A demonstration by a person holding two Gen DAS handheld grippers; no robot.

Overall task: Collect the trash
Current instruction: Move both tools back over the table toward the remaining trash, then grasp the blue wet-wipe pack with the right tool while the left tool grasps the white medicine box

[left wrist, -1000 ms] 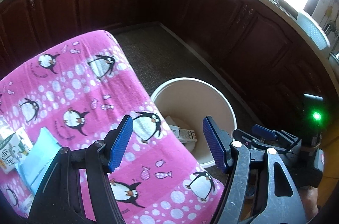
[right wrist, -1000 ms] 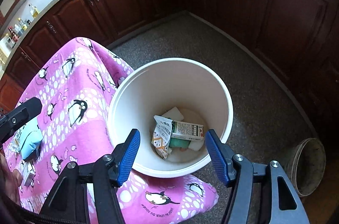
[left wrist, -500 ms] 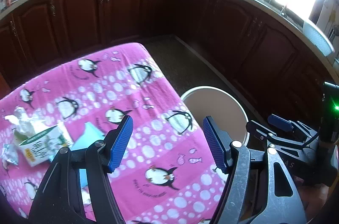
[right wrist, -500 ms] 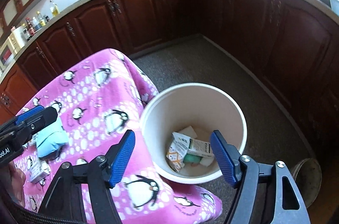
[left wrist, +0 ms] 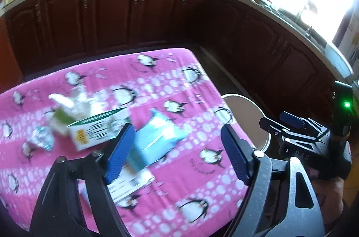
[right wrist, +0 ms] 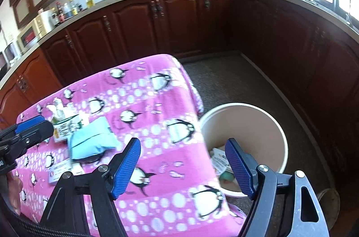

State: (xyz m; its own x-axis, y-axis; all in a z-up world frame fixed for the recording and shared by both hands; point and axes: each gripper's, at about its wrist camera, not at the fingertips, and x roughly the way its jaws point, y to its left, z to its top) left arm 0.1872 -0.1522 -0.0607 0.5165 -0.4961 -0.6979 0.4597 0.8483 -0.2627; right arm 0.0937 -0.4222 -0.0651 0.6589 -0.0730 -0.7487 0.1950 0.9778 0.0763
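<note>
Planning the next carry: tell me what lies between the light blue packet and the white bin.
Only bare pink penguin tablecloth lies between the light blue packet and the white bin, shown in the right wrist view.

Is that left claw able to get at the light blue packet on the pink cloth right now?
Probably yes. The left claw is open and empty, having just widened, and the light blue packet lies uncovered on the pink cloth just ahead of it, with nothing between.

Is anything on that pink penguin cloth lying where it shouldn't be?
Yes. Litter lies scattered on the pink cloth: a green-and-white carton tipped on its side, a light blue packet, crumpled white tissue and a small wrapper. More trash already lies in the bin beside the table.
</note>
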